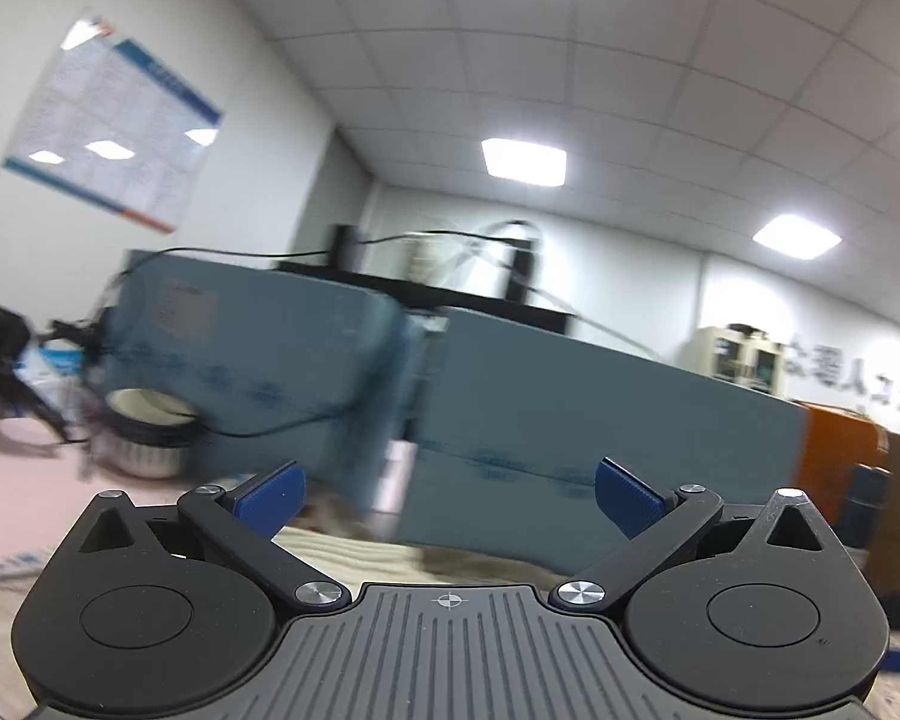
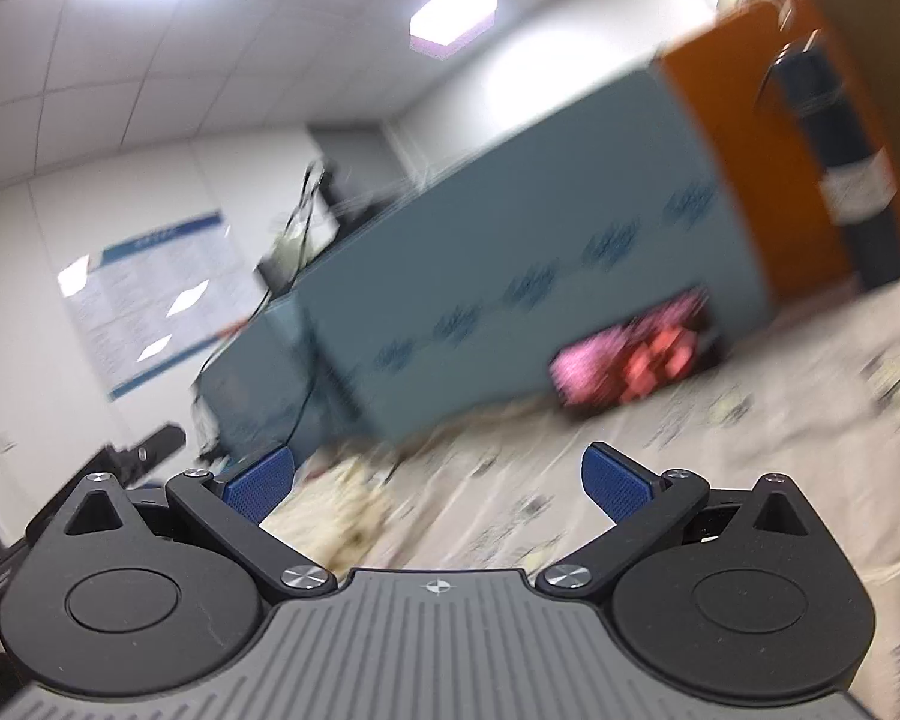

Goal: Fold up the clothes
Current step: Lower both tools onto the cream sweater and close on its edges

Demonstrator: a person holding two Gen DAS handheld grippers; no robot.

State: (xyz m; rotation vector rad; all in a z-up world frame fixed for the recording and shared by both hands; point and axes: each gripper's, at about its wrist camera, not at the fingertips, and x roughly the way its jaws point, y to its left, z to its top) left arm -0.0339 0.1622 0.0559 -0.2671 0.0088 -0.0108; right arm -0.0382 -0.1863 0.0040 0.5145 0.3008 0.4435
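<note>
Both cameras tilt up toward the room, so this looks like a gap between grasps. The left hand-held gripper [image 1: 447, 495] has its blue pads spread wide with nothing between them; the right hand-held gripper [image 2: 437, 480] is just as wide and empty. The clothes? A blurred pink-and-red bundle [image 2: 630, 357] lies far off against the blue partition [image 2: 510, 276], possibly a garment. Next, I'd judge, both must dip down and find a fabric edge. Below: a pale patterned cloth-covered worktop [image 2: 720, 420], ceiling panel lights, a wall poster [image 1: 114, 120].
</note>
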